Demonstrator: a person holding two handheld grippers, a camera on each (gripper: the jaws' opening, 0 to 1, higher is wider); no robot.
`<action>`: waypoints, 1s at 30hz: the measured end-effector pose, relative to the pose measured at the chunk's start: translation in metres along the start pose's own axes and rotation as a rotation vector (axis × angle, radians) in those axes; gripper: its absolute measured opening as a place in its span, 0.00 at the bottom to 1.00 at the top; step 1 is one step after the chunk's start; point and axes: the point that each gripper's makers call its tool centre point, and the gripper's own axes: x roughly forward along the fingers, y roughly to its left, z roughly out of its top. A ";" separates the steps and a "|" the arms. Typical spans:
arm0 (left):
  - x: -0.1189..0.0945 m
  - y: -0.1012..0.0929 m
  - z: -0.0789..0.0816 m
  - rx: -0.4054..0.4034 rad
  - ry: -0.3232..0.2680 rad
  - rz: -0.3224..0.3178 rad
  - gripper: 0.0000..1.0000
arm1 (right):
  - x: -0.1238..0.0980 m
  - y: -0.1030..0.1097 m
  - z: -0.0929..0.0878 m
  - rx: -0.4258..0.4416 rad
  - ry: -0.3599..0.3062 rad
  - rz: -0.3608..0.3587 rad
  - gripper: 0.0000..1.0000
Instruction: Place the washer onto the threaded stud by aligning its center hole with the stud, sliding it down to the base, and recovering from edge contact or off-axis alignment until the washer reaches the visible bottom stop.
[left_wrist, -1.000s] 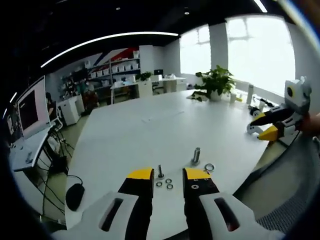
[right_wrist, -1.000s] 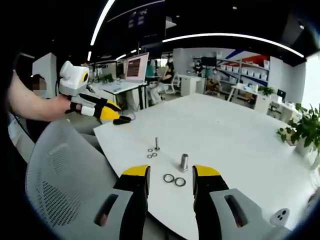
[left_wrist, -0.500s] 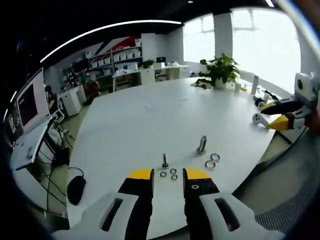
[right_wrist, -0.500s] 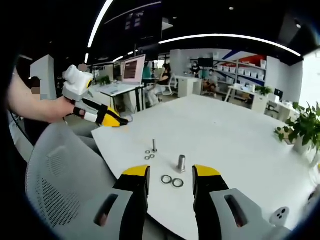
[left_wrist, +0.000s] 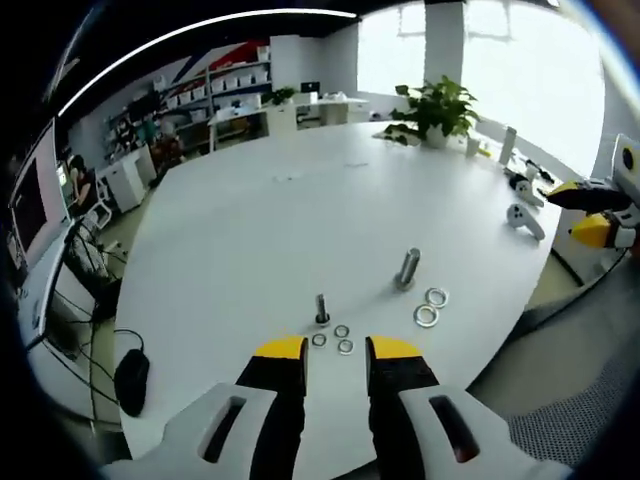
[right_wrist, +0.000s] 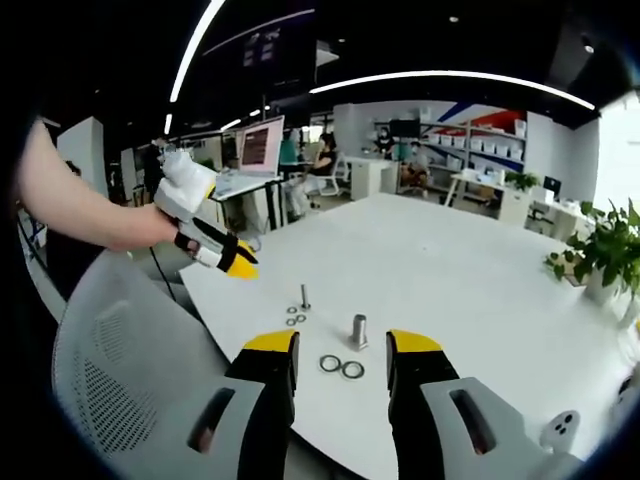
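Office backdrop around a white table (left_wrist: 300, 230)

A potted plant (left_wrist: 436, 105) stands on it at one o'clock; a black mouse (left_wrist: 130, 381) lies at eight. In the right gripper view a grey mesh chair (right_wrist: 120, 375) sits at eight, a monitor (right_wrist: 260, 145) at eleven.

My left gripper view looks from above the near table (left_wrist: 300, 220) edge, forward and down across it toward the windows, with the thin stud (left_wrist: 322, 309) close ahead of my jaws. My right gripper view sits lower, off the table (right_wrist: 450, 270) edge over a chair (right_wrist: 120, 370), facing the desks and shelves. Both views share the thin stud (right_wrist: 304, 297), the thick stud (left_wrist: 408, 269) (right_wrist: 358, 331) and the washers (left_wrist: 430, 307) (right_wrist: 341, 366).
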 end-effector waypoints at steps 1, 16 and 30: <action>0.006 0.000 -0.004 0.008 0.029 -0.013 0.21 | 0.000 0.000 0.000 0.001 0.000 -0.001 0.37; 0.063 0.006 -0.032 0.137 0.281 -0.100 0.17 | -0.001 -0.002 -0.002 0.004 0.006 -0.011 0.37; 0.092 0.012 -0.046 0.211 0.414 -0.111 0.15 | -0.001 -0.005 -0.004 0.013 0.014 -0.019 0.36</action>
